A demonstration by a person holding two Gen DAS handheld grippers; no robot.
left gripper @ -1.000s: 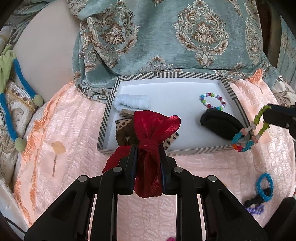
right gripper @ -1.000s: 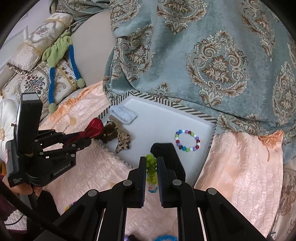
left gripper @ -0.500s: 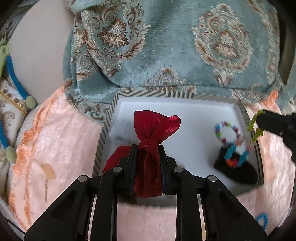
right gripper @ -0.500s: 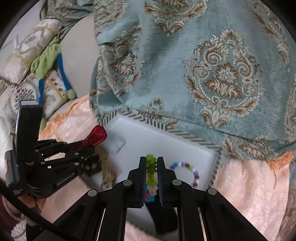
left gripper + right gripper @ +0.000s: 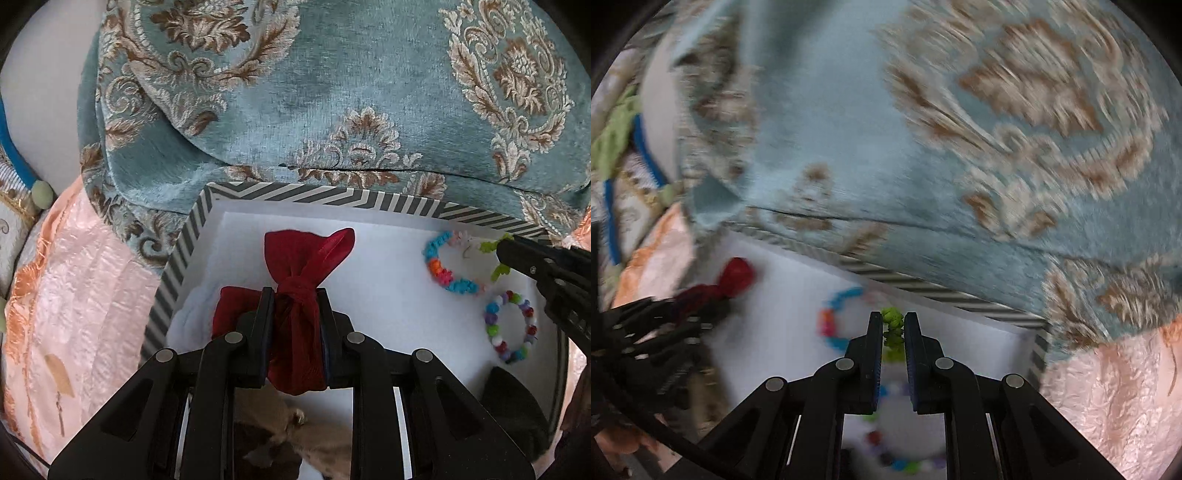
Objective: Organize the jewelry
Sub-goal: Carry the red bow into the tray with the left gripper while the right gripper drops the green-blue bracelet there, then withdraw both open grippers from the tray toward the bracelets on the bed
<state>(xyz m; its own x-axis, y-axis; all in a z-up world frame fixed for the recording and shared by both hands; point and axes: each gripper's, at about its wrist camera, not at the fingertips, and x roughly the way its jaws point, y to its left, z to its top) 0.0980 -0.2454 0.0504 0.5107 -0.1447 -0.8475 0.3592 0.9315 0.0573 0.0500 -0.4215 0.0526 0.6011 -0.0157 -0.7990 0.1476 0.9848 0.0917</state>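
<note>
Setting: I'm over a peach bedspread, teal cushion behind.
Tray: both my grippers have moved in over it.
Left gripper: clenched on the red bow.
Right gripper: pinching the fuzzy bracelet, now lowered beside the bead bracelet.
Meaning: both look ready for release.

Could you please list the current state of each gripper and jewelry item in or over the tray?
left gripper: shut on red bow, held over the tray.
red bow: gripped at its knot.
right gripper: shut on colorful loop bracelet.
colorful loop bracelet: held by its green section, over the tray floor.
beaded bracelet: lying flat in the tray, free.
striped tray: open, on the peach cloth.
</note>
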